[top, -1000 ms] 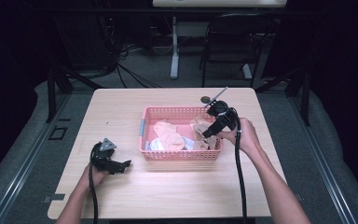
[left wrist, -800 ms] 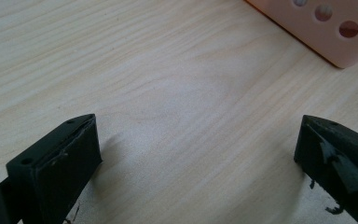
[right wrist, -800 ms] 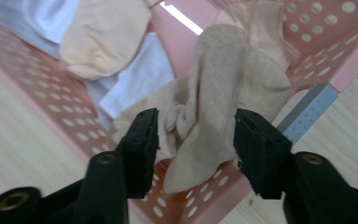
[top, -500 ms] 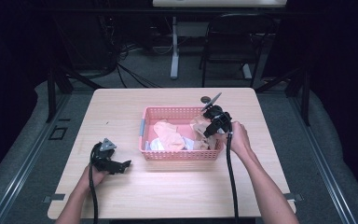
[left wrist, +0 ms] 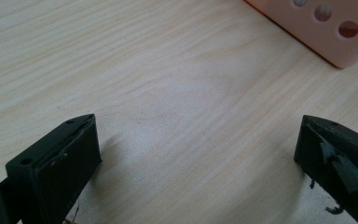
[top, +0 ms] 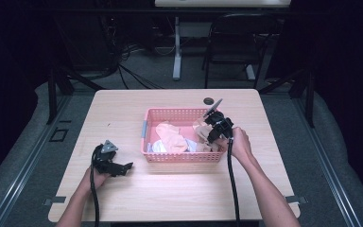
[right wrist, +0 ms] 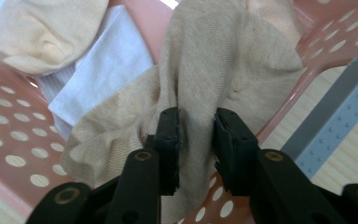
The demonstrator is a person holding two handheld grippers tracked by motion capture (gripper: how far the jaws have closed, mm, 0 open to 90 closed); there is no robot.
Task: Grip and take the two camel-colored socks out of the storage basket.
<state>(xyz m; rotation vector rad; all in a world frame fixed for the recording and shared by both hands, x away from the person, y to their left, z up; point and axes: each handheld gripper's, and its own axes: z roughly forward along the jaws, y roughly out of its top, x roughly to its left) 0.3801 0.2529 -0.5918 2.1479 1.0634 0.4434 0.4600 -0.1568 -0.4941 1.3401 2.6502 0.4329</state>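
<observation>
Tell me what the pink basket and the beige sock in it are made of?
The pink basket looks like smooth moulded plastic, judging by its even round holes. The beige sock seems a soft knitted fabric, likely cotton: fine ribbed weave, bunched folds where the right hand-held gripper pinches it.

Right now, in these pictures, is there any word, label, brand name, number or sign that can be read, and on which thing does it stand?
None: no readable text stands anywhere.
The pink basket carries only round holes, no label.
The beige sock between the right gripper pads shows plain knit, no print.
The white cloth, the table and the left gripper bear no marking.
</observation>
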